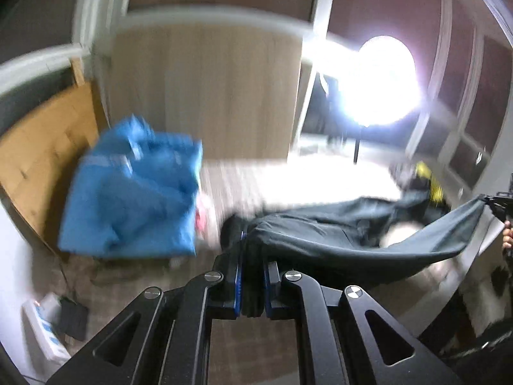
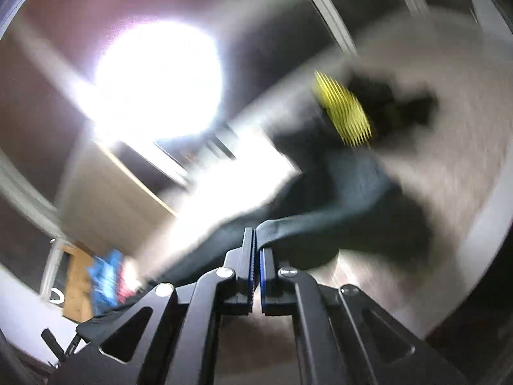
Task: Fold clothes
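A dark grey garment (image 1: pixel 336 231) hangs stretched above a pale bed (image 1: pixel 320 179). My left gripper (image 1: pixel 253 247) is shut on one bunched end of it. Its other end runs to my right gripper (image 1: pixel 493 203) at the right edge of the left wrist view. In the right wrist view, my right gripper (image 2: pixel 256 243) is shut on a corner of the same dark garment (image 2: pixel 346 199), which trails away over the bed (image 2: pixel 449 166). A black item with a yellow striped patch (image 2: pixel 343 112) lies beyond it. Both views are blurred.
A crumpled blue garment (image 1: pixel 134 192) lies on the bed's left side, with something pink (image 1: pixel 203 215) beside it. A wooden headboard (image 1: pixel 41 160) stands at the left. A very bright lamp (image 1: pixel 381 80) glares at the back right. A white power strip (image 1: pixel 45 330) lies lower left.
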Available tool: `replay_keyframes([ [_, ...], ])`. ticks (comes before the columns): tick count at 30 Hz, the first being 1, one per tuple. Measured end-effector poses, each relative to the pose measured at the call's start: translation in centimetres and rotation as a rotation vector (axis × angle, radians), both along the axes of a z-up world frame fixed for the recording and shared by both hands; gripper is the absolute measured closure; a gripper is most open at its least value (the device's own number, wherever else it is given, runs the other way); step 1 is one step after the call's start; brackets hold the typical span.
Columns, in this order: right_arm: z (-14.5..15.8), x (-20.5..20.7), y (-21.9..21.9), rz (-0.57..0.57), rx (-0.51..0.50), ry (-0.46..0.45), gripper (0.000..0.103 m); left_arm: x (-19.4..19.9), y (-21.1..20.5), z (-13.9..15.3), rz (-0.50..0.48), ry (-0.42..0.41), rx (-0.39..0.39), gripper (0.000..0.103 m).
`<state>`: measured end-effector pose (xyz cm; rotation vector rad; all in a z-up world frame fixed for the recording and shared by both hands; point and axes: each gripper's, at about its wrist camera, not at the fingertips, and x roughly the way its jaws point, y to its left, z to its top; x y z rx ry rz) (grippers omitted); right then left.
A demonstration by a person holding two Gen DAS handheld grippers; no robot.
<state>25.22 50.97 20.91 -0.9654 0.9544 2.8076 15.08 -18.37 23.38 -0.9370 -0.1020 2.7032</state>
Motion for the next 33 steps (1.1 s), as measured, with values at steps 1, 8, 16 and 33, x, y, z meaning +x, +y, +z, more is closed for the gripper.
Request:
replay_keyframes([
  [1, 2.6, 0.5, 0.2, 0.003, 0.032, 0.065, 0.101, 0.5, -0.2, 1.8, 0.008, 0.039, 0.005, 0.095],
  [8, 10.6, 1.2, -0.2, 0.008, 0.146, 0.165, 0.101, 4.2, -1.3, 11.1, 0.064, 0.212, -0.032, 0.095],
  [16, 12.6, -5.4, -1.1, 0.061, 0.260, 0.200, 0.101, -4.2, 1.9, 11.2, 0.073, 0.091, -0.221, 0.094],
  [33, -8.7, -35.7, -3.5, 0.288, 0.560, -0.360, 0.075, -28.8, 11.7, -7.3, 0.064, -0.311, -0.499, 0.076],
])
